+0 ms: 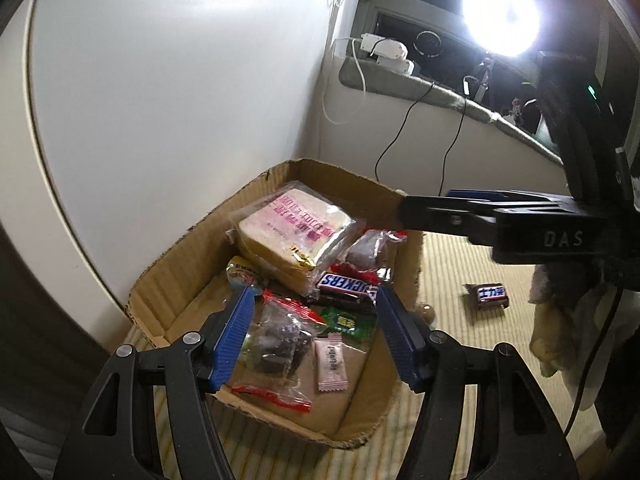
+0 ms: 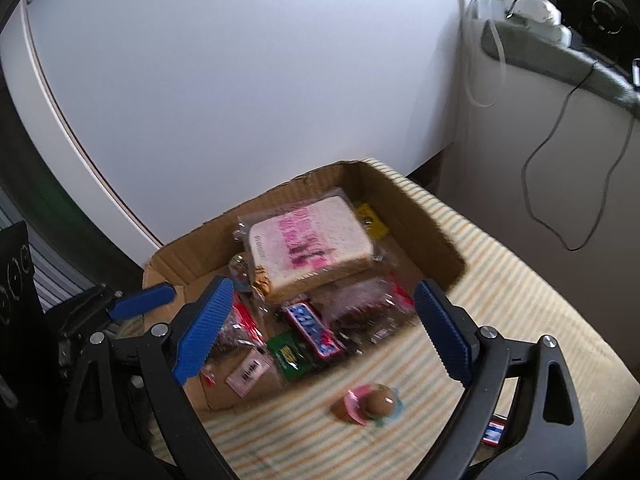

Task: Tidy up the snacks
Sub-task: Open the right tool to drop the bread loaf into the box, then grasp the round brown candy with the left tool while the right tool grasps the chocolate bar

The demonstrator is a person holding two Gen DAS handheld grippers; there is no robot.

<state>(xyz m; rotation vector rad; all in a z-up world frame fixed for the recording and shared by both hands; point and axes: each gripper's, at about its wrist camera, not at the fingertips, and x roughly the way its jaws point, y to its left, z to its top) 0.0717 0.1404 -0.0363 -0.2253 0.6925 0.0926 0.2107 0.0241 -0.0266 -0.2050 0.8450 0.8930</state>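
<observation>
An open cardboard box (image 1: pixel 172 276) (image 2: pixel 420 216) on a striped mat holds a bagged sandwich (image 1: pixel 288 236) (image 2: pixel 308 244), a Snickers bar (image 1: pixel 344 284) (image 2: pixel 316 328), a green candy (image 1: pixel 348 322), a pink candy (image 1: pixel 332 364) and a clear bag of dark chocolate pieces (image 1: pixel 276 344). My left gripper (image 1: pixel 316 336) (image 2: pixel 144 300) hovers open over the box's near-left corner, above that bag. My right gripper (image 2: pixel 324 328) (image 1: pixel 408 212) stands wide open and empty over the box's right side. A small Snickers (image 1: pixel 490 296) and a round brown candy (image 2: pixel 374 402) lie on the mat outside.
A white panel (image 1: pixel 180 80) rises right behind the box. A windowsill (image 1: pixel 440 92) at the back right carries chargers and hanging cables, and a bright lamp (image 1: pixel 500 12) glares above it. A crumpled cloth (image 1: pixel 560 340) lies at the right edge.
</observation>
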